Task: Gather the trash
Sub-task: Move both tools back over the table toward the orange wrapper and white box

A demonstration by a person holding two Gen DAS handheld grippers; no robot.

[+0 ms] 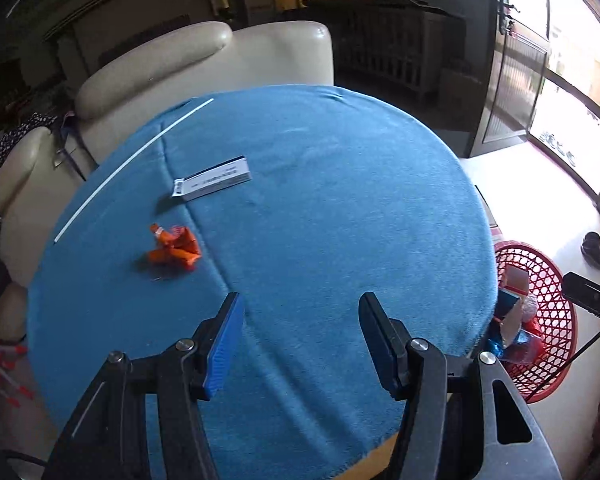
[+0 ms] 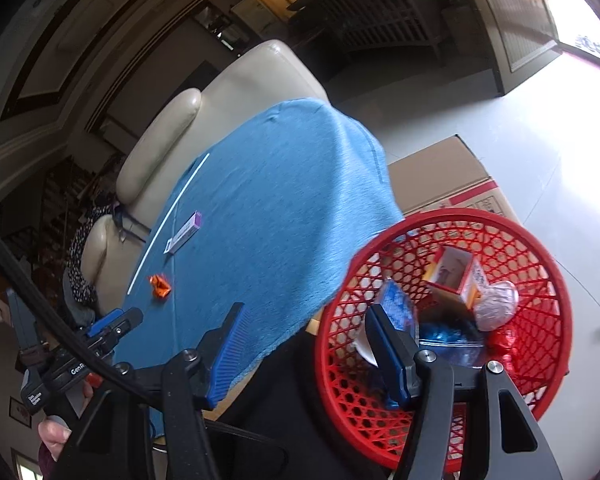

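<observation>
Over fuzzy blue cloth [image 1: 320,200], both ribbed-padded tongs [image 1: 300,344] [image 2: 304,344] apart, empty; crumpled orange wrapper [image 1: 174,246], red lattice basket [image 2: 540,240].

Fuzzy blue cloth [image 1: 320,200]; red plastic lattice basket [image 2: 540,248]

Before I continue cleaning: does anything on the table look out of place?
Yes. Three pieces of trash lie on the blue cloth, outside the red basket: a crumpled orange wrapper, a small flat box and a long white straw.
</observation>
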